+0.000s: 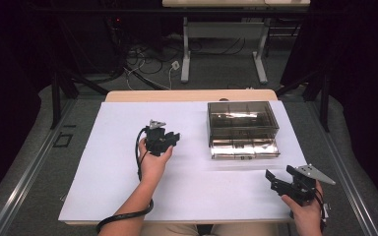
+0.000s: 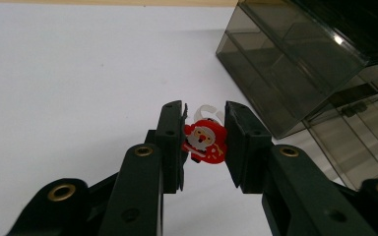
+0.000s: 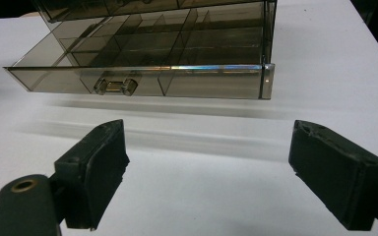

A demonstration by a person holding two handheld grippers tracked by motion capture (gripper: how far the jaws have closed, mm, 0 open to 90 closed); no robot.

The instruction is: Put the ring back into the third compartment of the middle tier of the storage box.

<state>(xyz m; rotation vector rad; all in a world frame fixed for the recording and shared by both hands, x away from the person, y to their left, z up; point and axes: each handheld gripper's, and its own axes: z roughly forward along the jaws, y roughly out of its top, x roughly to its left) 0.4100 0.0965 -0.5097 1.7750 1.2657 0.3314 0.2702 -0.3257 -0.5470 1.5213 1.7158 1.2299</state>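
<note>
A small red Santa charm [image 2: 204, 141] with a white loop sits between the jaws of my left gripper [image 2: 205, 112], which is shut on it above the white table top. In the high view the left gripper [image 1: 171, 138] hovers mid-table, left of a smoky clear drawer box [image 1: 242, 118]. The box's bottom drawer [image 1: 244, 149] is pulled out, showing divided compartments [image 3: 142, 49]. My right gripper [image 1: 279, 173] rests near the table's front right corner, open, jaws wide apart with nothing between them [image 3: 209, 142], facing the drawer front and its handle [image 3: 114, 87].
The white table top [image 1: 128, 187] spreads wide to the left and in front of the box. Dark floor, cables and another table's legs [image 1: 186, 54] lie beyond the far edge. A cable [image 1: 125, 216] trails from the left forearm.
</note>
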